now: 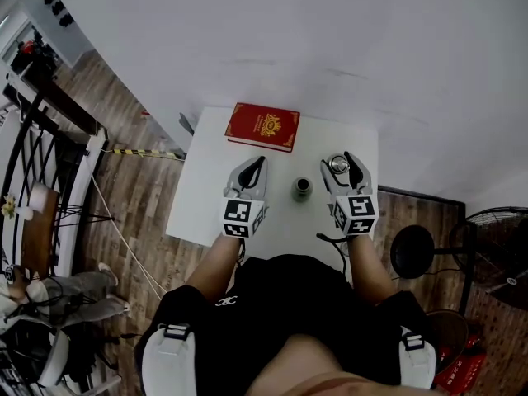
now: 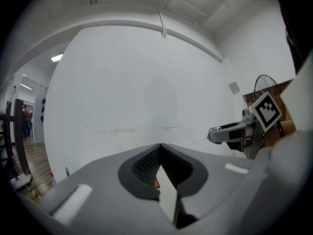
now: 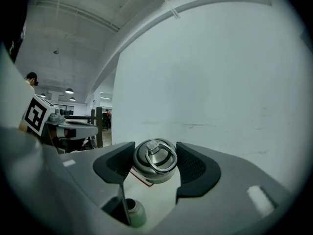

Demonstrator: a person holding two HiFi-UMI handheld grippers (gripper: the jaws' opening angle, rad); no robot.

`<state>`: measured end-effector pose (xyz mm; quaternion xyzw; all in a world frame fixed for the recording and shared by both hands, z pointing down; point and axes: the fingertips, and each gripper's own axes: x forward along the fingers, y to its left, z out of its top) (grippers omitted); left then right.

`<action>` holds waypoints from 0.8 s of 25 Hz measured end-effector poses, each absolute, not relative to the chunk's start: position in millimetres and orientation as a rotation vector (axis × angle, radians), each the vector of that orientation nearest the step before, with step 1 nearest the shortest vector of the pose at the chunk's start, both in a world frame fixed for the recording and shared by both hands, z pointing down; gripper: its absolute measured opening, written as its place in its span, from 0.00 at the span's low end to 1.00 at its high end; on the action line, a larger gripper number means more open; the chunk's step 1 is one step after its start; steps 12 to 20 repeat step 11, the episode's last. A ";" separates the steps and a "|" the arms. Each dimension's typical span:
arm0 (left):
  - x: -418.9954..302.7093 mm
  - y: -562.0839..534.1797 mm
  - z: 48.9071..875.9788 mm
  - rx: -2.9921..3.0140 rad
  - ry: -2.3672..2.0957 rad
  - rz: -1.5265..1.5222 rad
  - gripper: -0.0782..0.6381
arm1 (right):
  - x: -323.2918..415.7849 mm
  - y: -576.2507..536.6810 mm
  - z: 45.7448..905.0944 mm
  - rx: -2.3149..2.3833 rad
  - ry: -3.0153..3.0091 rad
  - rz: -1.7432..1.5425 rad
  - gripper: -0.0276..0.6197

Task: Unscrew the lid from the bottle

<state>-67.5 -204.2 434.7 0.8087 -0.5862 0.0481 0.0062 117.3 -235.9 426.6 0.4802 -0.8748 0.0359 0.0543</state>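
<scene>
Where the person's arms reach out over the near edge of the white table, each hand carries a gripper with a marker cube on its back. The left gripper hovers over the table's left half with its jaws pressed together and nothing between them.

Between the two grippers, a little nearer the right one, the bottle stands on the tabletop. It is small, with a pale green body and a darker, narrower neck. It is upright: its long axis runs straight up from the table, and its uncapped mouth points up at the head camera. Neither gripper touches it.

Just beyond the bottle and to its right, the right gripper holds the lid clear of the bottle. Its jaws are narrowed onto the lid, one dark ribbed pad on each side of the rim. The lid is a round cap of brushed metal with a domed shoulder, and a metal ring hinged to a small block lies folded on its top. That ringed top faces upward and somewhat back toward the person, so the lid's short axis stands close to upright.

Farther off, a red book with a gold emblem lies flat at the table's far edge. Behind it rises a plain white wall.
</scene>
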 end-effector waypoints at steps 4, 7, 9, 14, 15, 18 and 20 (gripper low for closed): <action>-63.4 -205.9 430.2 2.513 -1.861 0.095 0.18 | 115.4 -235.4 427.7 1.451 -2.663 0.090 0.46; -57.2 -203.5 430.1 2.524 -1.838 0.101 0.18 | 113.2 -233.2 428.2 1.438 -2.668 0.101 0.46; -54.6 -201.5 428.9 2.530 -1.833 0.095 0.18 | 112.2 -231.8 428.6 1.428 -2.677 0.110 0.46; -52.8 -199.2 427.2 2.537 -1.834 0.083 0.18 | 111.2 -230.5 429.3 1.416 -2.690 0.123 0.46; -52.8 -199.2 427.2 2.537 -1.834 0.083 0.18 | 111.2 -230.5 429.3 1.416 -2.690 0.123 0.46; -52.8 -199.2 427.2 2.537 -1.834 0.083 0.18 | 111.2 -230.5 429.3 1.416 -2.690 0.123 0.46; -52.8 -199.2 427.2 2.537 -1.834 0.083 0.18 | 111.2 -230.5 429.3 1.416 -2.690 0.123 0.46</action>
